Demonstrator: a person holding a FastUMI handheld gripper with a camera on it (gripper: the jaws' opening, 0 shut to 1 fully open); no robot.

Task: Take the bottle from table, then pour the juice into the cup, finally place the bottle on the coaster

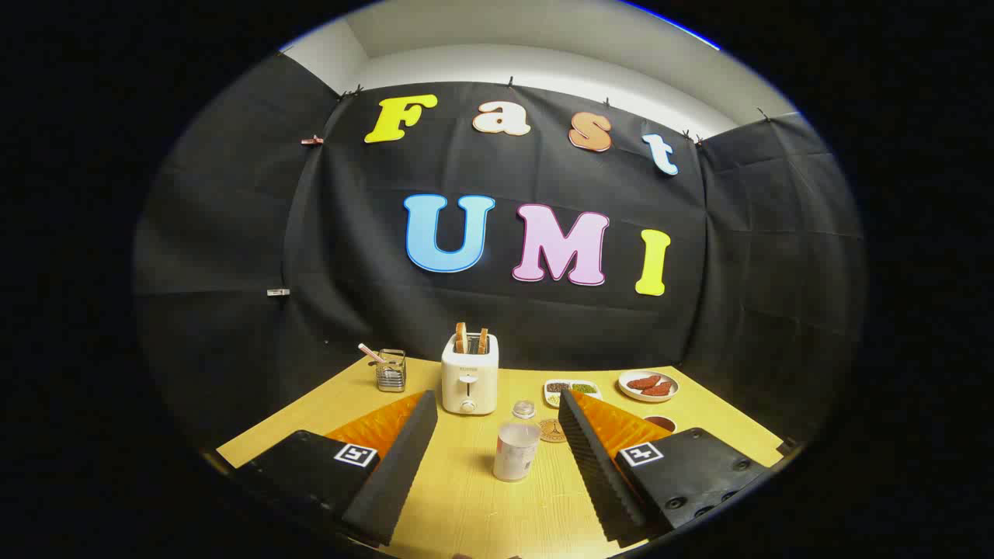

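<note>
1. Held wide apart, my gripper (pixel 497 458) has its two fingers (pixel 400 466) spread over the yellow wooden table (pixel 466 505), gripping nothing. Each finger mount carries a small square black-and-white marker; I can read no words on them.
2. Between the fingers, slightly toward the right one, stands the pale bottle (pixel 516 450), upright on the table and touching neither finger.
3. Just beyond the bottle sits the small clear cup (pixel 524 409), and beside it, close to the right fingertip, lies the round brown coaster (pixel 552 430) with a pattern I cannot make out.
4. Farther ahead, beyond the left fingertip, a white toaster (pixel 469 376) holds two slices of toast; the faint lettering on its front is too small to read.
5. Beyond the left finger is a glass holder (pixel 390 369) with a straw.
6. Beyond the right finger are a plate of meat (pixel 648 385), a divided dish of seasonings (pixel 571 389), and a small bowl (pixel 661 423).
</note>
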